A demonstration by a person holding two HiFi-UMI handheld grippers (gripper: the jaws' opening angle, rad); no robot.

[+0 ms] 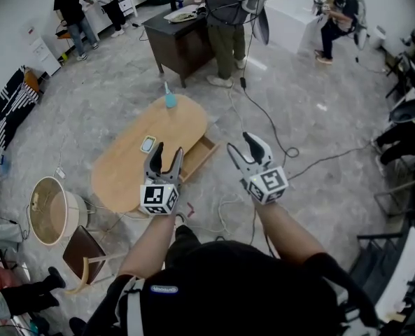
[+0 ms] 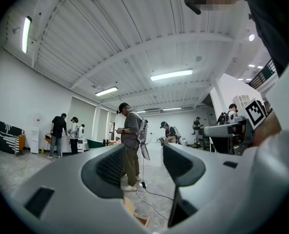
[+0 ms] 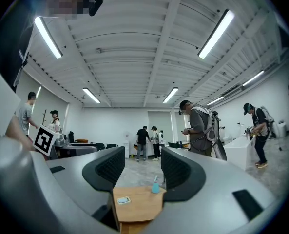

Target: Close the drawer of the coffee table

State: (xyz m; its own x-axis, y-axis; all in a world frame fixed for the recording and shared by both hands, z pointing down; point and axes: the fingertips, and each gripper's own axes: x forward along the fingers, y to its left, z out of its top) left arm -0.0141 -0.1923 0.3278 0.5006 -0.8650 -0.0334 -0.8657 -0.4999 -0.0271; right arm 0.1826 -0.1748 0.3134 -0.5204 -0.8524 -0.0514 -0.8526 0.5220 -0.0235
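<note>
Clearly, wooden drawer (image 1: 201,153) open, oval coffee table (image 1: 178,122)

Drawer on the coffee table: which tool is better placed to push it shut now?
Probably the right tool: open and empty, it hangs just outside the drawer's open front, facing the coffee table. The left tool, also open, sits over the drawer's near corner.

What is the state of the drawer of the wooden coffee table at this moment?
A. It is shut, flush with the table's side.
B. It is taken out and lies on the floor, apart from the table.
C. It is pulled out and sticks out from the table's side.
C: in the head view the drawer sticks out from the side of the coffee table, still joined to it, with its open top showing.
</note>
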